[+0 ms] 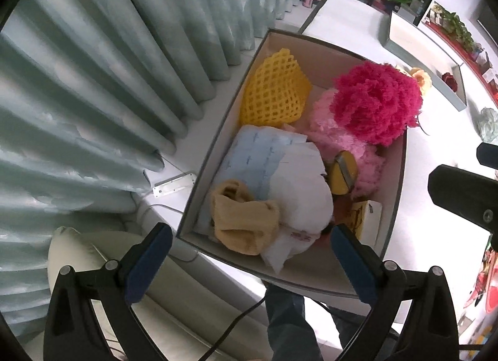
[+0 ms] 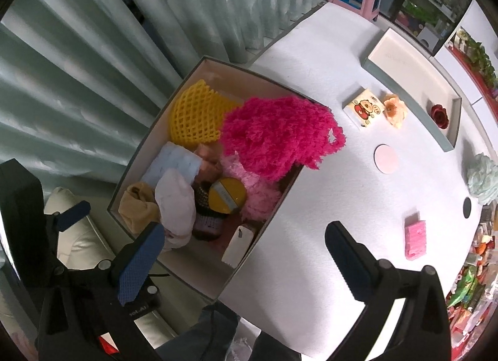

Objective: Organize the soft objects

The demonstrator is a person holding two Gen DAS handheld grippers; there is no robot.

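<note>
Landmark: open cardboard box [image 2: 267,224] at the curtain-side edge of the white table [image 2: 311,252]

Inside the box:
- magenta fluffy cloth [image 2: 280,137], on top, spilling over the wall nearest the table's middle
- pale pink fluffy cloth [image 2: 258,193], under the magenta one
- yellow foam net [image 2: 193,115], in the far corner by the curtain [image 2: 93,49]
- tan knitted piece [image 1: 242,221], in the near corner
- white soft bundle [image 1: 298,199], beside the tan piece
- light blue quilted pad [image 1: 258,158], between the net and the bundle
- round yellow tin [image 2: 227,194], against the pale pink cloth

Outside the box, on the table:
- pink sponge [image 2: 415,238], well apart from the box
- pale green puff [image 2: 482,180], farther out, near the table edge
- small printed carton [image 2: 364,109] and orange fabric flower [image 2: 395,110], just beside each other
- round pink coaster [image 2: 387,158]
- shallow grey tray [image 2: 451,140], holding a red rose [image 2: 439,115]

Tools:
- left hand-held gripper [image 1: 249,264]: jaws spread wide, nothing between them, above the box's near end
- right hand-held gripper [image 2: 246,261]: jaws spread wide, empty, above the box's near wall
</note>
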